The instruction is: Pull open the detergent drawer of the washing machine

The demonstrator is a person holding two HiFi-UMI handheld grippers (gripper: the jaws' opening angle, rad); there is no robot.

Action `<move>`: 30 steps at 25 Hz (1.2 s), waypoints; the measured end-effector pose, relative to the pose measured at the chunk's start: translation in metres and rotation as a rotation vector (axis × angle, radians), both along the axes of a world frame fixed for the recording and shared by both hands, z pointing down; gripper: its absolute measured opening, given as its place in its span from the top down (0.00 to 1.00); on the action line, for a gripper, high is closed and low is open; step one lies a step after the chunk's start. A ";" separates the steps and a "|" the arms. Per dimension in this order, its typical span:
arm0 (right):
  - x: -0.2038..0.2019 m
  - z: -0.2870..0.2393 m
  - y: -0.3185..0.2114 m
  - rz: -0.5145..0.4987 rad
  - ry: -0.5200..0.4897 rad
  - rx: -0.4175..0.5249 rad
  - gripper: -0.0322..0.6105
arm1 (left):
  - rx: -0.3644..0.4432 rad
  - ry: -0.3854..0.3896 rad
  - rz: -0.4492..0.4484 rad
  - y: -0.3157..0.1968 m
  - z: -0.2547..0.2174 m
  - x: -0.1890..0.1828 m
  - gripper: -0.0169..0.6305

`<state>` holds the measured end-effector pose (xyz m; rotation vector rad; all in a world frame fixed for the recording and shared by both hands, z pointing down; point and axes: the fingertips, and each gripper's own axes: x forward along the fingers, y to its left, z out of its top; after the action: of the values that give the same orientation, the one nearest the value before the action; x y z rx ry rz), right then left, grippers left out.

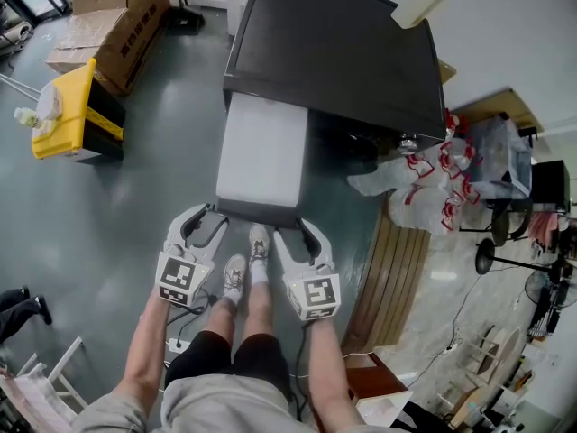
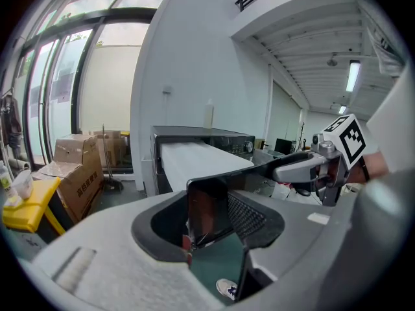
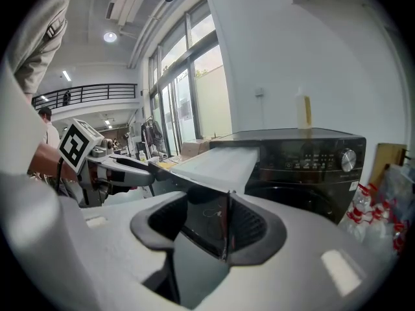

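Most of the pull is judged done: the detergent drawer (image 1: pixel 261 147) stands far out of the washing machine (image 1: pixel 343 48), with its pale top exposed along nearly its whole length. Little is thought to be left beyond a last short draw to the stop, if any, and the letting go. The drawer is set at the left end of the machine's front, beside the control panel (image 3: pixel 324 154), and is carried level above the floor (image 1: pixel 135 206). Its long axis is laid straight out from the machine's face toward the person, and its dark front panel (image 1: pixel 259 211) is pointed at the person's legs. The drawer is held by that panel at both ends. The left tool (image 1: pixel 209 213) is closed on the panel's left part, the dark plate being seen pinched between the jaws in the left gripper view. The right tool (image 1: pixel 300 225) is closed on the right part in the same manner, and nothing else is held. Farther off, a yellow bin (image 1: pixel 68 115) and a cardboard box (image 1: pixel 122 16) are seen on the floor to the left, well apart from the drawer. A heap of clear bags (image 1: pixel 433 174) is seen to the right of the machine.
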<state>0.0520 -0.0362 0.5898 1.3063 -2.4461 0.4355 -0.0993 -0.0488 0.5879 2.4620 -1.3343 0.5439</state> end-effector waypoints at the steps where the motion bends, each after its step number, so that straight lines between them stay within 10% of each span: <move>1: 0.000 0.001 0.003 0.000 0.001 -0.003 0.63 | 0.003 -0.001 0.000 0.002 -0.001 0.000 0.67; 30: -0.005 0.006 0.043 0.006 0.007 -0.018 0.63 | -0.023 -0.024 0.017 0.044 0.013 -0.005 0.67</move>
<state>0.0466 0.0067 0.5957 1.3064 -2.4276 0.4530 -0.1043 -0.0052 0.6006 2.4581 -1.3103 0.5912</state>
